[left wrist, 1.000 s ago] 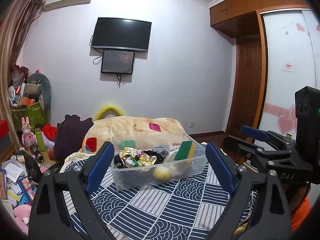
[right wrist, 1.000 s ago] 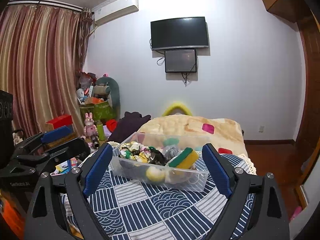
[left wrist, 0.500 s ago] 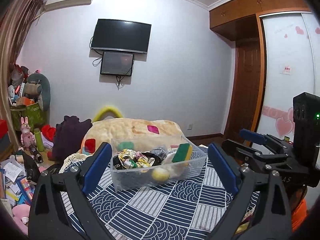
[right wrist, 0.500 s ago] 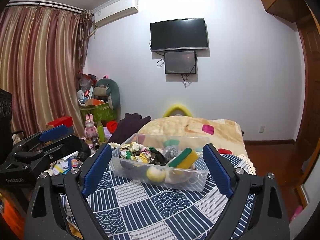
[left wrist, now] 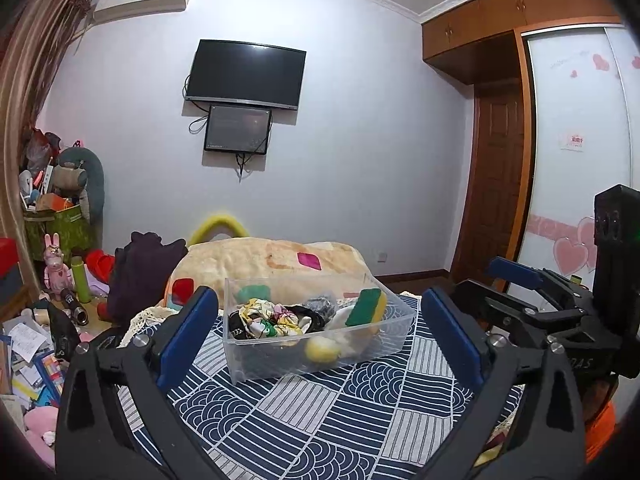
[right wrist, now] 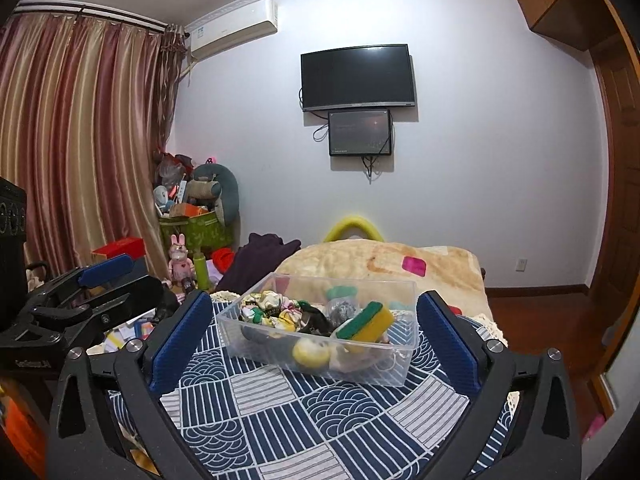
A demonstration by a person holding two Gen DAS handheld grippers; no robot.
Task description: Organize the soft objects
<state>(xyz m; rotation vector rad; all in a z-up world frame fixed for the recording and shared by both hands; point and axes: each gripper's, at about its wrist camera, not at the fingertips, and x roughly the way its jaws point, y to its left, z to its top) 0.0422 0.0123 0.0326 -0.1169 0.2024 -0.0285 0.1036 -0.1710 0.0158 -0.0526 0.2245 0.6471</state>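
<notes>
A clear plastic bin (left wrist: 320,360) (right wrist: 360,372) stands on the blue-and-white patterned tablecloth (left wrist: 320,420) (right wrist: 280,420). It holds a green-and-yellow sponge (left wrist: 366,306) (right wrist: 366,322), a yellow ball (left wrist: 320,350) (right wrist: 310,352), crumpled patterned cloth (left wrist: 264,316) (right wrist: 268,308) and a dark item. My left gripper (left wrist: 318,294) and right gripper (right wrist: 314,298) hover side by side short of the bin. Their jaws are opening, and the blue pads touch nothing. The bin shows beyond each gap. The right gripper (left wrist: 520,280) also appears at the left view's right edge.
Behind the bin lies a beige blanket (left wrist: 260,256) with coloured patches, with a dark purple garment (left wrist: 140,272) to its left. Toys, boxes and papers (left wrist: 32,352) clutter the floor at the left. A wooden door and wardrobe (left wrist: 496,180) stand at the right.
Both grippers' jaws have spread a little wider. The bin and its contents have not moved.
</notes>
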